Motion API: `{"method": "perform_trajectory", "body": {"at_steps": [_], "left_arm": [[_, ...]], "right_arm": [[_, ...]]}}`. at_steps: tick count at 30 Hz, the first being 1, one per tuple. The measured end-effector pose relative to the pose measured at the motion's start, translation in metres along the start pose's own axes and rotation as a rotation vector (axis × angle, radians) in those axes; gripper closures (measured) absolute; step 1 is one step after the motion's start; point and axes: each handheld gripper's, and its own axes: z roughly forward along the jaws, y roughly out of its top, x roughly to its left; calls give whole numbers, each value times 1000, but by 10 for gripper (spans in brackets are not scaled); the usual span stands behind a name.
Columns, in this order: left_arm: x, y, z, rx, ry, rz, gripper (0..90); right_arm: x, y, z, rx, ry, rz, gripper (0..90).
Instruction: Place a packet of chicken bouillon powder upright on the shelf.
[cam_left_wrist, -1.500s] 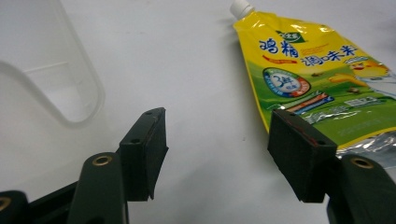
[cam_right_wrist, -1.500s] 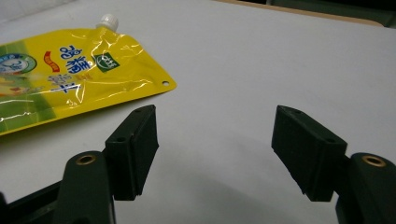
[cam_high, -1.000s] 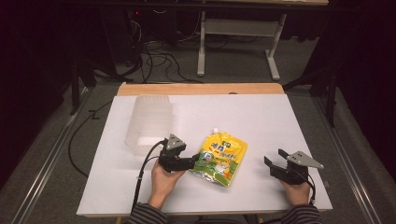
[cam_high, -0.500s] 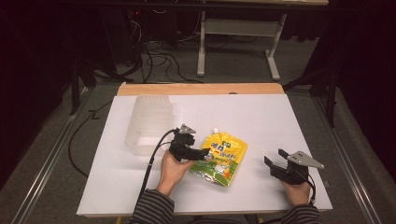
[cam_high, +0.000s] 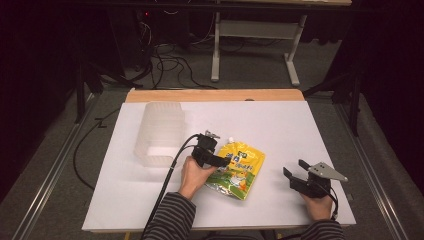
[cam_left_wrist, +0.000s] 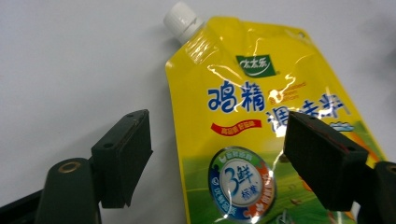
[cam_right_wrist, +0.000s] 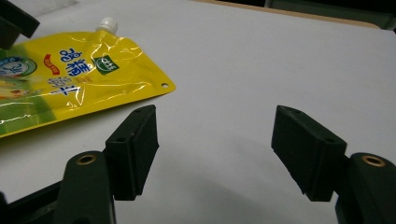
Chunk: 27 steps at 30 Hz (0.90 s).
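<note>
A yellow spouted pouch (cam_high: 242, 167) with a white cap (cam_high: 231, 138) lies flat on the white table (cam_high: 280, 120). My left gripper (cam_high: 220, 160) hovers over the pouch's left side. In the left gripper view the left gripper (cam_left_wrist: 217, 140) is open, its jaws having just been opening. The left edge of the pouch (cam_left_wrist: 252, 93) lies below and between the pads, which do not press on it. My right gripper (cam_high: 295, 170) rests open near the front right. In the right gripper view the right gripper (cam_right_wrist: 215, 128) has only bare table between its jaws, with the pouch (cam_right_wrist: 70, 74) to its left.
A translucent ribbed plastic container (cam_high: 159, 132) stands at the table's left, just beyond my left hand. A wooden strip (cam_high: 215, 95) runs along the far edge. Cables and a desk frame (cam_high: 255, 30) lie on the floor behind.
My left hand has moved right, from beside the container to over the pouch's left side. The right gripper has stayed put.
</note>
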Motion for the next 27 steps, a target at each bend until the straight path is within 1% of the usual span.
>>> {"method": "perform_trajectory", "body": {"at_steps": [2, 3, 4, 5, 6, 7, 9, 10, 11, 12, 13, 14, 15, 17, 18, 19, 20, 21, 23, 24, 26, 27], "left_arm": [[0, 1, 5, 1, -10, -4, 240], [-1, 1, 9, 10, -17, -10, 243], [-1, 1, 9, 10, -17, -10, 244], [-4, 1, 15, 40, -21, -5, 248], [-4, 1, 15, 40, -21, -5, 246], [-8, 0, 16, 46, -4, 26, 256], [-9, 0, 17, 46, -2, 29, 260], [-12, -1, 17, 51, 29, 51, 281], [-16, -1, 18, 58, 59, 81, 306], [-16, -1, 18, 58, 59, 81, 318], [-19, 0, 19, 72, 95, 104, 330], [-19, 0, 19, 72, 95, 104, 366], [-20, -1, 18, 71, 123, 126, 400], [-21, -1, 18, 70, 114, 145, 443], [-21, -1, 18, 70, 114, 145, 466], [-20, -2, 17, 70, 116, 154, 489], [-20, -2, 17, 68, 109, 155, 539], [-21, -2, 17, 67, 108, 151, 558], [-21, -2, 16, 72, 101, 158, 642], [-21, -2, 16, 72, 101, 158, 667], [-22, -2, 16, 71, 94, 154, 713], [-22, -2, 16, 71, 93, 154, 737]], "right_arm": [[-1, 0, 0, 0, 3, -5, 322], [0, 0, 0, -2, 1, -4, 322], [0, 0, 0, -2, 1, -4, 322], [0, 0, 0, -1, -1, -5, 322], [0, 0, 0, -1, -1, -5, 322], [0, 0, 0, -2, -1, -4, 322], [0, 0, 0, -3, -2, -4, 322], [0, 0, 0, -4, -4, -6, 323], [1, 0, 0, -2, -6, -6, 323], [1, 0, 0, -2, -6, -6, 323], [0, 0, 0, 1, -3, -6, 323], [0, 0, 0, 1, -3, -6, 323], [1, 0, 0, 3, -2, -7, 323], [1, 0, 1, 2, -4, -15, 323], [1, 0, 1, 2, -4, -15, 323], [1, 1, 2, 12, -4, -12, 322], [1, 1, 2, 21, -5, -9, 322], [1, 1, 3, 25, -4, -10, 322], [2, 1, 3, 28, -14, -14, 323], [2, 1, 3, 28, -14, -14, 323], [2, 1, 4, 38, -15, -31, 322], [3, 2, 5, 45, -14, -29, 322]]}}
